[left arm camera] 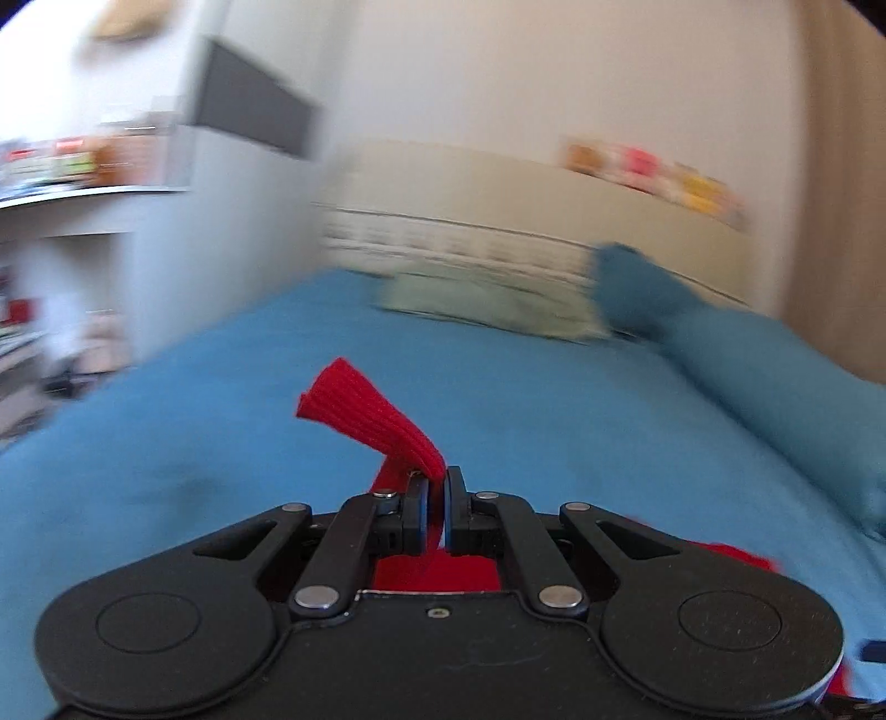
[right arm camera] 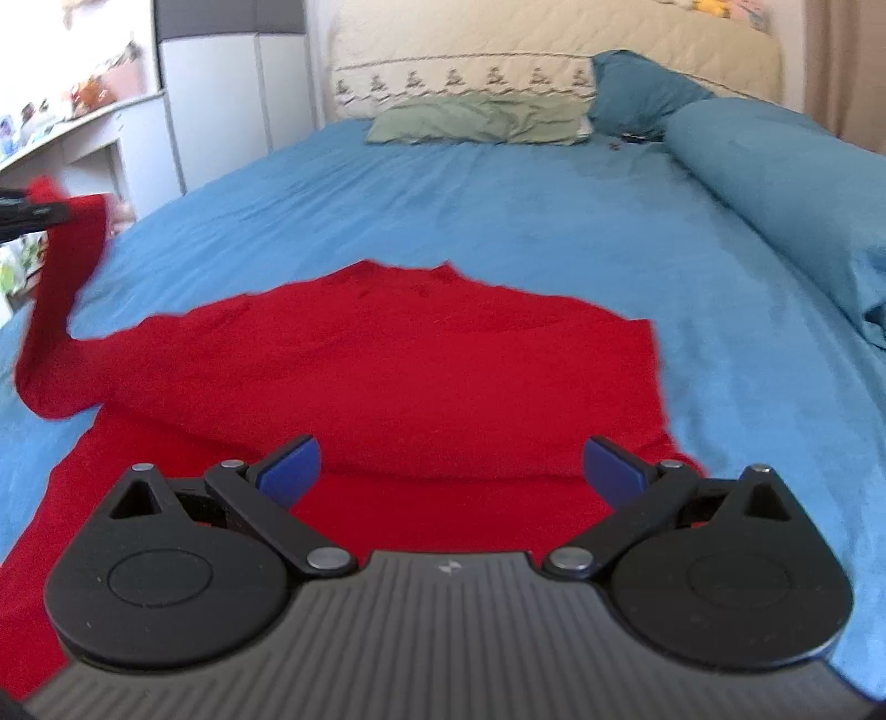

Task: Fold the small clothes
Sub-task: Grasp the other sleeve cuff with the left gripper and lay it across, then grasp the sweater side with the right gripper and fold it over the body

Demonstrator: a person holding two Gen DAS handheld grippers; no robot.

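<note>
Up off the bed, the left gripper (left arm camera: 437, 498) has its jaws pressed together on the ribbed cuff of a red sweater (right arm camera: 387, 354). The cuff (left arm camera: 368, 412) fans out past the tips of those jaws and leans to their left side, and more red cloth shows below and behind them. From the right wrist view, the sleeve (right arm camera: 61, 277) rises from the bed at the far left and bends up to that gripper, which peeks in at the edge of the picture. The right gripper (right arm camera: 451, 471) has its jaws spread wide with nothing between the blue pads (right arm camera: 290, 468). The body of the sweater lies flat on the blue bedsheet (right arm camera: 498, 210), right under and just ahead of those open jaws. The side of the sweater to the right of the jaws is folded in and makes a straight edge. The neck of the sweater points away from the jaws, toward the head of the bed. Far ahead of the jaws a pale green pillow (right arm camera: 482, 119) lies against a cream headboard (right arm camera: 554, 33). To the right of the jaws a long blue bolster (right arm camera: 775, 183) runs along the side of the bed. The left wrist view is blurry, so the shelf and the small things at its left edge are hard to make out.
</note>
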